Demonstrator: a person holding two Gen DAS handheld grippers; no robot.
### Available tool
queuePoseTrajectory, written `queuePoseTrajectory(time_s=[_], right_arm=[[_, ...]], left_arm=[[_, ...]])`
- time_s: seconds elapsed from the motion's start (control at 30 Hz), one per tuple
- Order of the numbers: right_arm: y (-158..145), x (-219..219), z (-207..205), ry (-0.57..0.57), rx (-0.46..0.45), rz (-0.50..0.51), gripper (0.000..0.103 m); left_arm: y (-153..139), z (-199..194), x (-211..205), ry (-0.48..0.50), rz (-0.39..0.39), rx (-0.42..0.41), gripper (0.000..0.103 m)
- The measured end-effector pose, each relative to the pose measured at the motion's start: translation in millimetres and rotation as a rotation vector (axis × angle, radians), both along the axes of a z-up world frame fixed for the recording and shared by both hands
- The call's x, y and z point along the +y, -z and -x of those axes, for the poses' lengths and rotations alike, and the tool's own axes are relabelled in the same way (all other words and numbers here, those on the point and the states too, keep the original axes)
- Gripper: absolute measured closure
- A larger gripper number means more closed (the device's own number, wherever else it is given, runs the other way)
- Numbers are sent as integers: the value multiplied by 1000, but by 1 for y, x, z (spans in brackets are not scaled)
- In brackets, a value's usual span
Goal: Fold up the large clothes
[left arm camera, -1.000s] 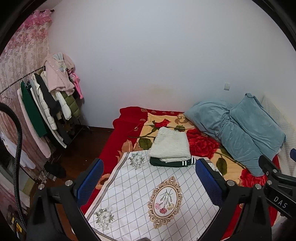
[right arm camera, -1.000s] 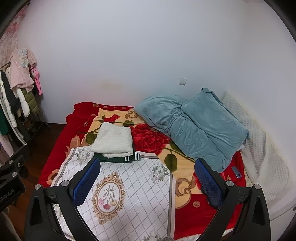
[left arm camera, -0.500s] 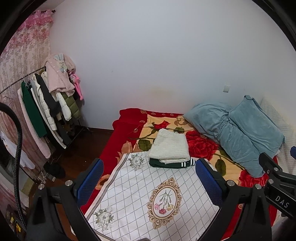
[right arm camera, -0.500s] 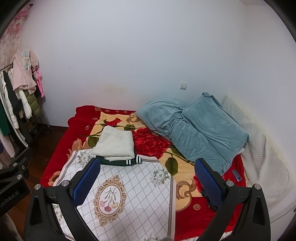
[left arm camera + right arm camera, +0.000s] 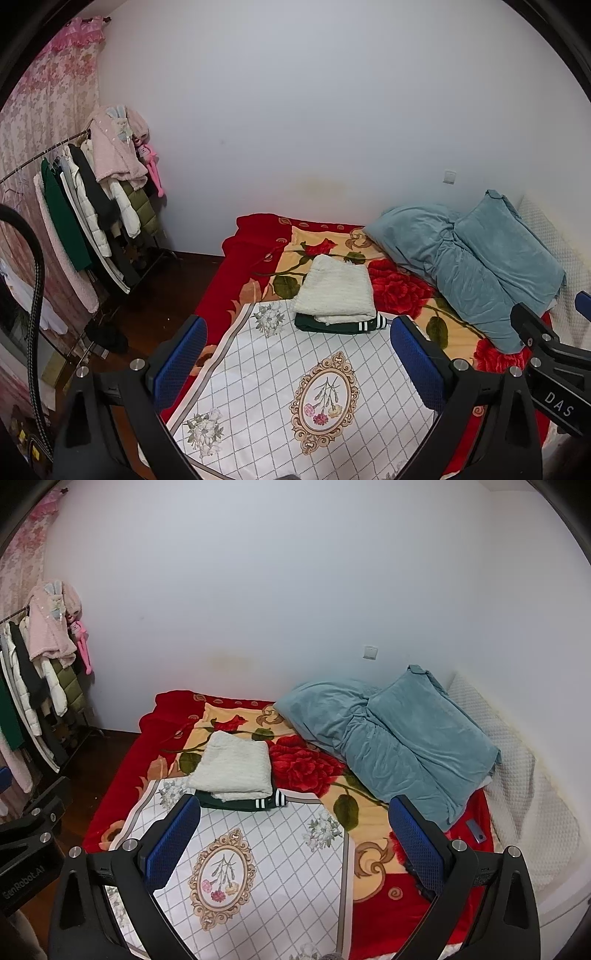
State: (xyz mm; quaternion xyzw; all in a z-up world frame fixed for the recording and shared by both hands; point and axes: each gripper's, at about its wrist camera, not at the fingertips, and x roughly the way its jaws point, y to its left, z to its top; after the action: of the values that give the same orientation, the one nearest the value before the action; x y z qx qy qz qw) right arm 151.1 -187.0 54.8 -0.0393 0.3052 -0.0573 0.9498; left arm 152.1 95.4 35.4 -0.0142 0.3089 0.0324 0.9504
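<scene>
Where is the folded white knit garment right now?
The folded white knit garment lies mid-bed in both wrist views, stacked on a dark green striped garment at the far edge of the white checked cloth, left of the teal duvet.

Ahead of the left gripper's fingers a cloth lies spread on the bed. Beyond the fingertips, on the cloth's far edge, a folded sweater rests on another folded garment. Right of the fingers lies a quilt; left of them stands a clothes rack. The right gripper's fingers frame the same stack and quilt.
</scene>
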Motion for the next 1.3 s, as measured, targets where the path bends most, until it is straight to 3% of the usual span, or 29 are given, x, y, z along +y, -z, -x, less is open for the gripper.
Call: queuePoseTrajectory(time_s=[1.3], right_arm=[[5, -1, -2, -17, 1, -20, 0]], left_arm=[[-1, 5, -9, -17, -9, -9, 2]])
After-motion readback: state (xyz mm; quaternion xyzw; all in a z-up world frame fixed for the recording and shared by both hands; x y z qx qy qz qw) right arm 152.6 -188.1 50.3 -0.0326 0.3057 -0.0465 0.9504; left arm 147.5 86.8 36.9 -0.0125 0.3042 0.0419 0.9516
